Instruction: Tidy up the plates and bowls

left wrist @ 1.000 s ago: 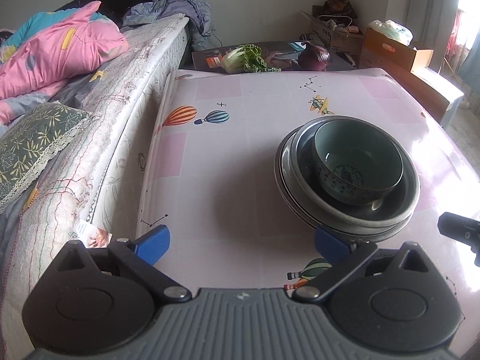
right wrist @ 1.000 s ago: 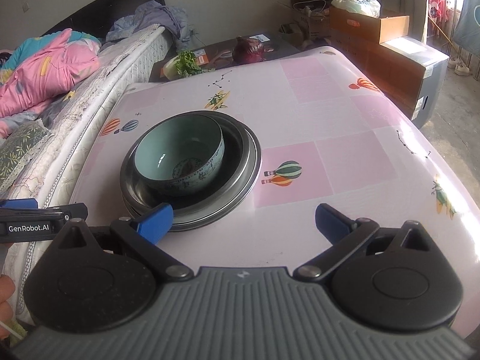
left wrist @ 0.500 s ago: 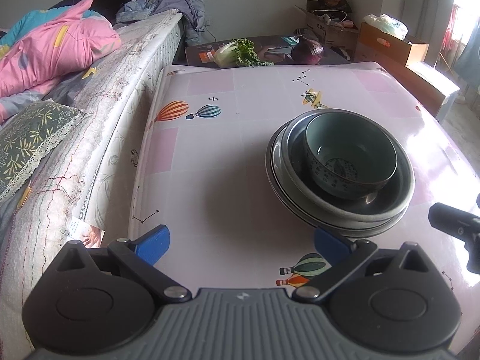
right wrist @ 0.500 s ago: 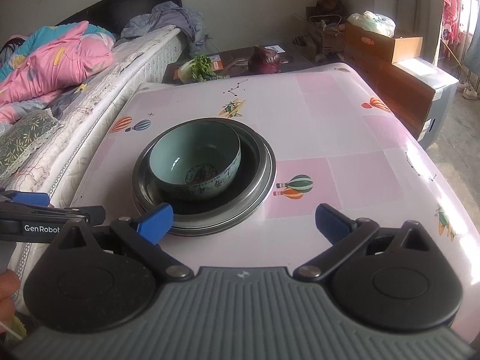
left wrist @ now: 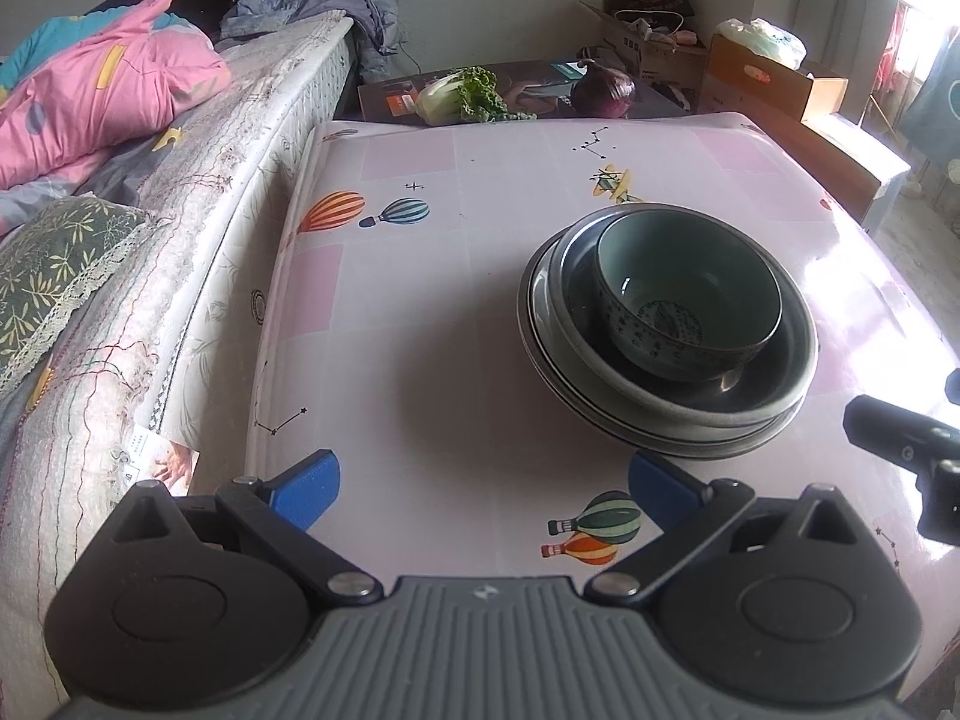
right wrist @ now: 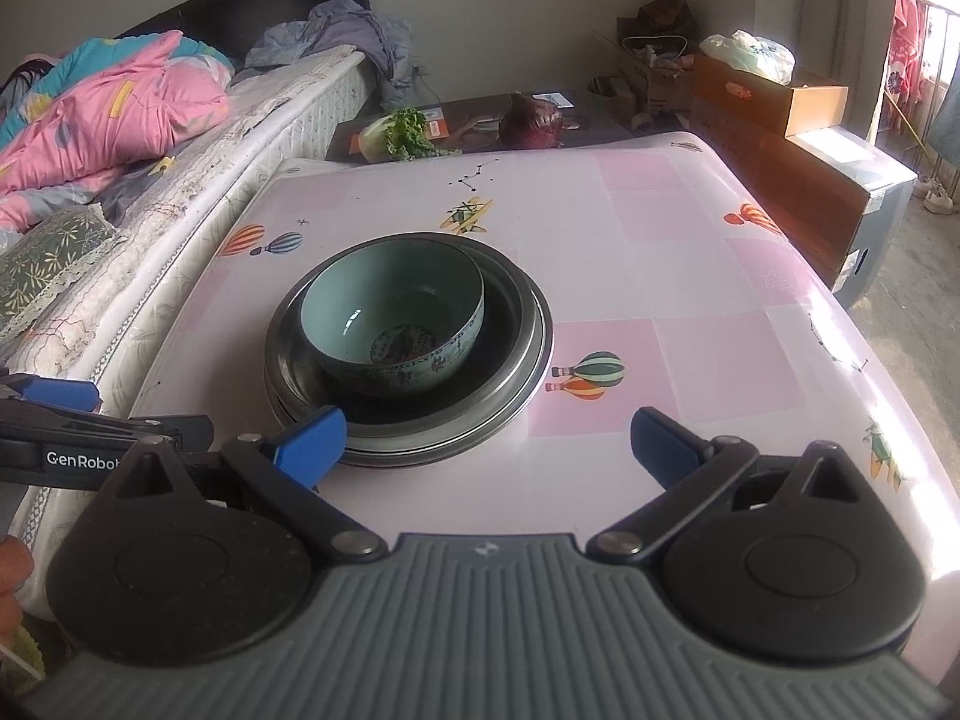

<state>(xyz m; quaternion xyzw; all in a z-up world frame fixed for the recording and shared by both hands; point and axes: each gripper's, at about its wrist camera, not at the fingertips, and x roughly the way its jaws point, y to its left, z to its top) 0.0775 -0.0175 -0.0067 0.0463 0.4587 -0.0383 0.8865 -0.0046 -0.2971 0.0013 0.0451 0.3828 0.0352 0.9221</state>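
On the desk (left wrist: 420,312) with its balloon-print cover, the crockery is already gathered into one pile: a celadon bowl (left wrist: 690,294) sits inside a dark shallow dish (left wrist: 774,378), which rests on a stack of plates (left wrist: 543,354). In the left wrist view the pile lies at about 2 o'clock from the left claw (left wrist: 480,480); in the right wrist view it lies at about 11 o'clock from the right claw (right wrist: 489,441). Both claws have their blue tips wide apart and hold nothing; each hangs just short of the pile's near edge, not touching it. Judging by this, the stacking step looks finished or nearly so, and the hands are either between grasps or done. If anything is left, it is probably centring the bowl, which sits off-centre in the dish, or shifting the whole pile; that would call for a low approach and tips closing over a rim. The bed (left wrist: 198,192) runs along the desk at 9 o'clock.
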